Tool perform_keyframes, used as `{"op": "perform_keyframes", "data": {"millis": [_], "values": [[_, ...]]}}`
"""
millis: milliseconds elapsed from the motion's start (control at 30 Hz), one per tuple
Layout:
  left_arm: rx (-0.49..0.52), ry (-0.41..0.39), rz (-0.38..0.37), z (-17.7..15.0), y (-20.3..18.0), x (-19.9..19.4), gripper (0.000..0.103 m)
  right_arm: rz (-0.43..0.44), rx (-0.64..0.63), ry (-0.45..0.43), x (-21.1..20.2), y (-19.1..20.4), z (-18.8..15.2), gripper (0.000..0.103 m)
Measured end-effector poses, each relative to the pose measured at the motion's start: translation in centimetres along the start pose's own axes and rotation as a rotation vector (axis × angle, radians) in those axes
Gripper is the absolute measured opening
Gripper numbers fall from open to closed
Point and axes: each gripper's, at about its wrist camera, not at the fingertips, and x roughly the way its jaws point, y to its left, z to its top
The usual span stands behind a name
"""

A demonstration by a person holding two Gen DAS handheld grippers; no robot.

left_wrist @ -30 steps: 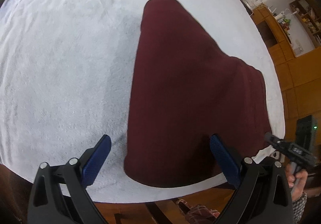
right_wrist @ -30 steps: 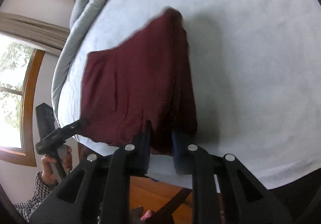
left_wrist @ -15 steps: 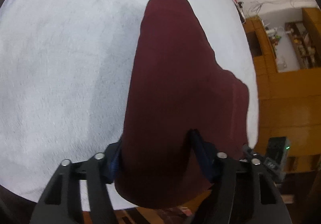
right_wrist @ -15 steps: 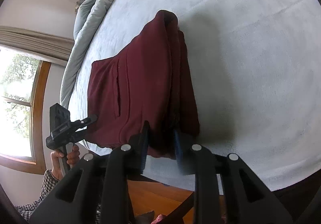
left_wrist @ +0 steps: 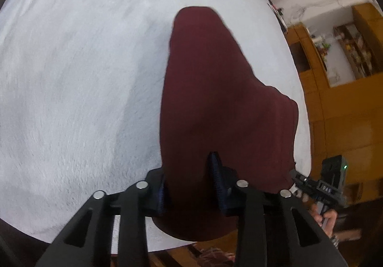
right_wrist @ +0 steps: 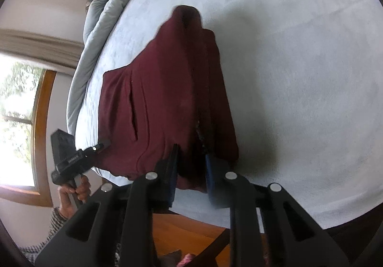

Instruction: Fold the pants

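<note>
Dark red pants [left_wrist: 215, 99] lie folded lengthwise on a white bed cover [left_wrist: 71, 75], their near end at the bed's front edge. My left gripper [left_wrist: 189, 178] has its jaws closing on the near left corner of the pants, with the cloth bunched between the blue pads. My right gripper [right_wrist: 191, 164] is shut on the near right corner of the pants [right_wrist: 167, 99], cloth pinched between its pads. Each gripper shows in the other's view: the right gripper [left_wrist: 318, 185] and the left gripper [right_wrist: 71, 159], each held by a hand.
The white bed cover [right_wrist: 299, 63] spreads wide beyond the pants. A grey duvet [right_wrist: 105, 15] is rolled along the far left edge. A window [right_wrist: 16, 123] is at left; wooden cabinets [left_wrist: 335, 99] stand at right. Wooden floor [right_wrist: 186, 235] lies below the bed edge.
My left gripper moved forward over the pants' near corner and its jaws closed from wide open onto the cloth. The right gripper kept its grip and place.
</note>
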Motion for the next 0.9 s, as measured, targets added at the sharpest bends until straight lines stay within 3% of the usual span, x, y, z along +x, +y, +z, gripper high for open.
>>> {"op": "perform_keyframes", "data": {"millis": [33,133,200,267,300,433,600,900], "values": [[0.028,-0.003,0.036,0.2,-0.9,0.3,0.046,-0.007,-0.015,-0.001,-0.1,0.2,0.0,0.025],[0.148,-0.024,0.201,0.3,-3.4,-0.5,0.072,-0.055,-0.047,-0.020,-0.9,1.1,0.1,0.034],[0.187,-0.032,0.236,0.3,-4.8,-0.9,0.085,-0.102,-0.083,-0.042,-1.5,1.8,0.3,0.036],[0.197,-0.036,0.263,0.2,-5.9,-1.1,0.091,-0.148,-0.105,-0.065,-2.0,2.6,0.4,0.055],[0.206,-0.040,0.274,0.2,-6.3,-1.0,0.092,-0.157,-0.112,-0.073,-2.1,2.7,0.5,0.066],[0.187,-0.013,0.272,0.8,-4.5,-0.6,0.092,-0.182,-0.125,-0.084,-2.1,2.6,1.3,0.067],[0.102,0.041,0.160,2.3,-2.5,0.8,0.092,-0.124,-0.082,-0.038,-0.6,1.1,2.7,0.072],[0.141,0.105,0.141,3.1,-2.9,2.4,0.092,-0.066,-0.058,0.026,2.0,-0.9,5.2,0.074]]}}
